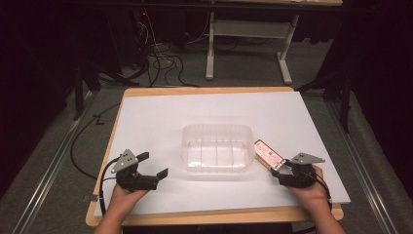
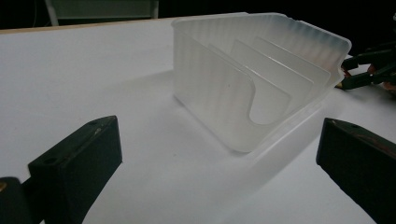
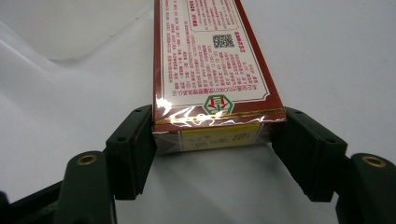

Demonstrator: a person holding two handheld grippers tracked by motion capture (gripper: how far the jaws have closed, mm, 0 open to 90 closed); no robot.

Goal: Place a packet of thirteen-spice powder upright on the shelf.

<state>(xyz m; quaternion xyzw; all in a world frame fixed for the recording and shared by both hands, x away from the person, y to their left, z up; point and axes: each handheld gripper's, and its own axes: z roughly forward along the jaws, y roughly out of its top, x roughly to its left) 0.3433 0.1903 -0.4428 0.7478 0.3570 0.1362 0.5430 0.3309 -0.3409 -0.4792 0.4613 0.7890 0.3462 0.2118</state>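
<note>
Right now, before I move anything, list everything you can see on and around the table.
Clear plastic tray: one, translucent, ribbed inside with dividers, centre of the board.
Box: one, red-brown with a white printed panel, wrapped in film, right of the tray, its near end between the right gripper's pads.
White board: one, covering the wooden table top.
Wooden table: one, tan edge showing around the board.
Cables: several, black and white, on the floor beyond the table.
White frame legs: pale, on the floor behind.
Left gripper: black, open, left of the tray.
Right gripper: black, shut on the box.
</note>
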